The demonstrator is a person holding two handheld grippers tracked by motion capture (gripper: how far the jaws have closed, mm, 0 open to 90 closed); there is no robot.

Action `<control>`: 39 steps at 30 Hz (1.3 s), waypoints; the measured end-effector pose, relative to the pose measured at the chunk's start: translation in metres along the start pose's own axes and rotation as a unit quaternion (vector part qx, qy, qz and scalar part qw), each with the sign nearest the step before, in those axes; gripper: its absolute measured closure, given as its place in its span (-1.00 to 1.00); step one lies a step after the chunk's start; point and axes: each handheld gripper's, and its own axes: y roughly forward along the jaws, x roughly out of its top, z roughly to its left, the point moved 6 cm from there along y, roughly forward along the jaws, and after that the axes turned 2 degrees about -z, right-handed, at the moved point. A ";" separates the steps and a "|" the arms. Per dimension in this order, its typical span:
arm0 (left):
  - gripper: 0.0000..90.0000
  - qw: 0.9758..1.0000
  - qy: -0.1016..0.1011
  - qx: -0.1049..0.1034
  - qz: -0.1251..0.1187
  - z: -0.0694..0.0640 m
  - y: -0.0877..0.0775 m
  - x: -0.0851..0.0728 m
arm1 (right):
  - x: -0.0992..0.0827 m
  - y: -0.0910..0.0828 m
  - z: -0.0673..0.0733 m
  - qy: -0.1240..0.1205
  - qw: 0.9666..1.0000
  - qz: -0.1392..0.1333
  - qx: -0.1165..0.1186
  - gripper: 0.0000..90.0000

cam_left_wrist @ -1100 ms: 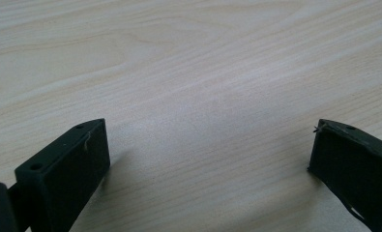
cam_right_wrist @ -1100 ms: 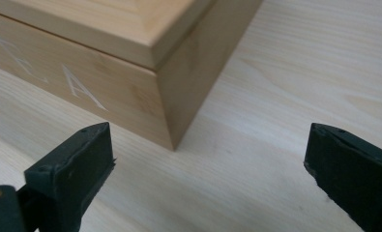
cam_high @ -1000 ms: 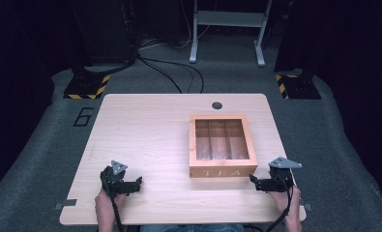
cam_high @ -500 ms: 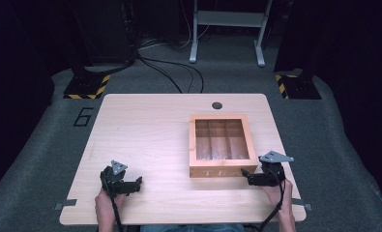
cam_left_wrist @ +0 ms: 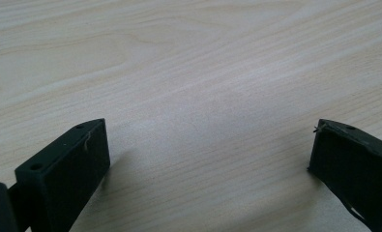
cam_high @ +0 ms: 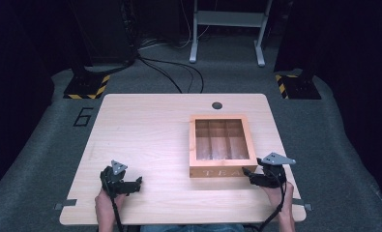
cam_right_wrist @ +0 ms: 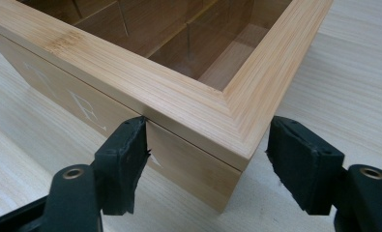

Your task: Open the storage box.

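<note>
Two jaws of right gripper [cam_right_wrist: 205,159] astride tea box [cam_right_wrist: 188,104] corner, closing.

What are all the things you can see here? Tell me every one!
Tea box: one, light wood, window lid, "TEA" on its front, right half of the table.
Table: one, pale wood, middle of the room.
Cable hole: one, dark, far edge of the table.
Number 6: one, black, floor left of the table.
Striped stand bases: two, black and yellow, floor behind the table.
Grey frame: one, far floor.
Left gripper: one, black, open over bare table, near left.
Right gripper: one, black, jaws just been closing, either side of the box's near right corner.
Hands: two, bottom edge.
</note>
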 end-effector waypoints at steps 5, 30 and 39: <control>-0.99 1.000 -0.001 0.000 0.000 0.000 0.000 0.000 | 0.000 -0.002 -0.001 -0.002 1.000 -0.006 -0.003 -0.22; -0.99 1.000 -0.001 0.000 0.000 -0.001 0.000 0.000 | 0.016 -0.008 -0.004 -0.004 0.999 -0.050 -0.015 -0.15; -0.99 1.000 0.001 0.001 0.000 0.000 0.000 0.000 | 0.029 -0.008 -0.006 -0.003 0.998 -0.063 -0.026 -0.10</control>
